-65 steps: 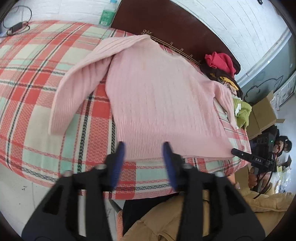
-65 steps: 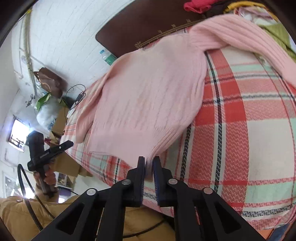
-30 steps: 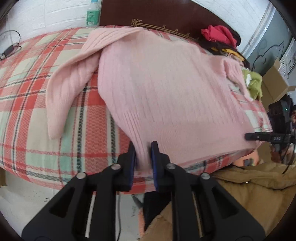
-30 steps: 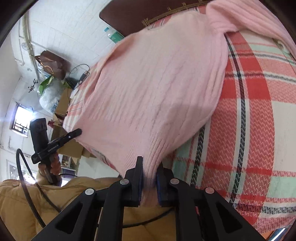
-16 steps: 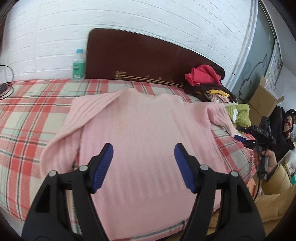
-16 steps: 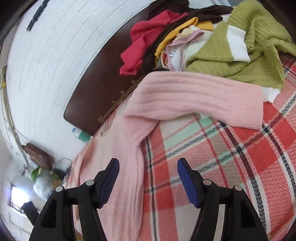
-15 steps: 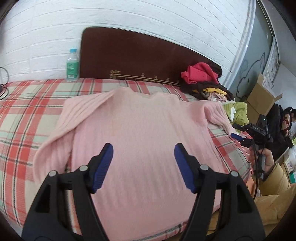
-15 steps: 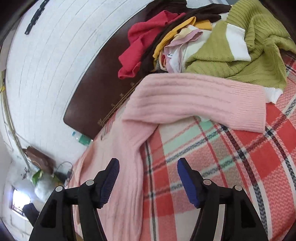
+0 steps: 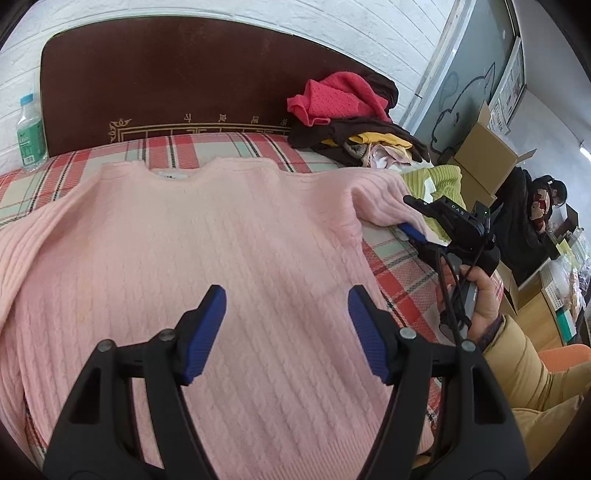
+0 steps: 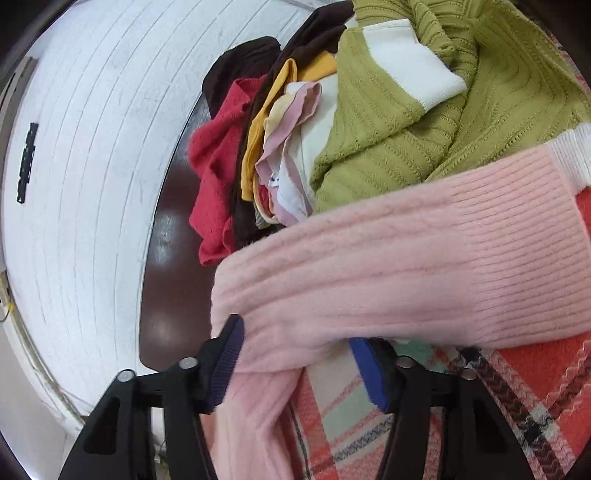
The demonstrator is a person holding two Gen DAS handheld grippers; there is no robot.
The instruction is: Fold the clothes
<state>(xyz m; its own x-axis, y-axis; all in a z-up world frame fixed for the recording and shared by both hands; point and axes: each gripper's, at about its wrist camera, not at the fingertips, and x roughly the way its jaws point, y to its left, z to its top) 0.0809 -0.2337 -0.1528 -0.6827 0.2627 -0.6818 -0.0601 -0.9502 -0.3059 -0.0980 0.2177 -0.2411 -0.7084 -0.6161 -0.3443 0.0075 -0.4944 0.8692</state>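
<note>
A white brick wall (image 9: 332, 33) and a dark headboard (image 9: 177, 77) stood beyond our tools, with the plaid bedspread (image 9: 402, 273) spread beneath them. The pink sweater (image 9: 207, 251) lay flat and face up directly ahead of our left gripper (image 9: 286, 332), whose jaws stood wide apart over the body panel, gripping nothing. Our right gripper (image 10: 299, 363) was also spread, straddling the base of the sweater's right sleeve (image 10: 424, 273): one pad sat just past the sleeve's upper edge, the other below it against the bedspread. Ahead of that tool, the sleeve ran up to a heap of clothes (image 10: 332, 129), its cuff touching a green knit (image 10: 399, 122). We judged the step in hand to be seizing the sleeve for folding inward. To do it well, we thought the right jaws should take both layers of the knit near the shoulder seam without catching the bedspread, while the left pinned the body so it would not drag. The sleeve should be lifted clear of the heap before swinging across.
</note>
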